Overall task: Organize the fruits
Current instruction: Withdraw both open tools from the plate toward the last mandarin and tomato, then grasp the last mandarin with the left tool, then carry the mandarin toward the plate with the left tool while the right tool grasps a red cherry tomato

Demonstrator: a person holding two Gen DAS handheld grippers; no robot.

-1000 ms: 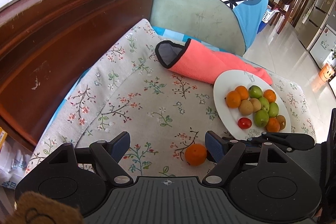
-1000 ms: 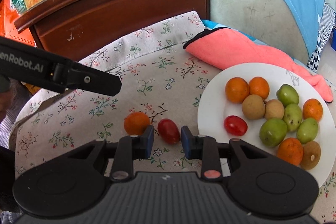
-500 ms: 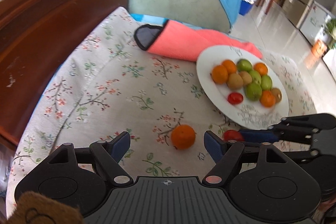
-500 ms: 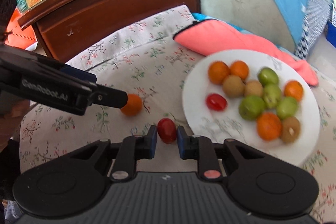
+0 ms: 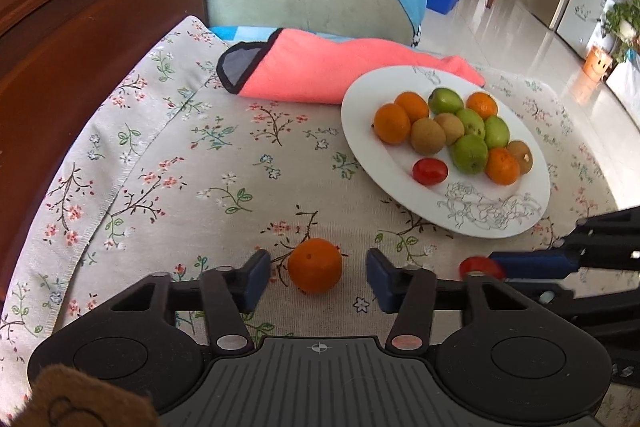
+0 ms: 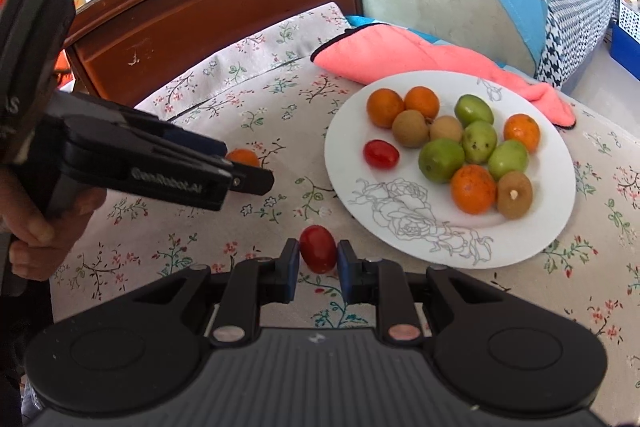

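Fruits are mostly gathered on the plate; a tomato, near the plate, is now clamped by the right gripper; the left gripper has just been closing around an orange left of it, pads not yet touching; both are readied for the plate.

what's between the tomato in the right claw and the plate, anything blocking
Nothing visible. The right claw is shut on the cherry tomato, and only bare floral cloth lies between it and the plate's near rim, where the plate is bare.
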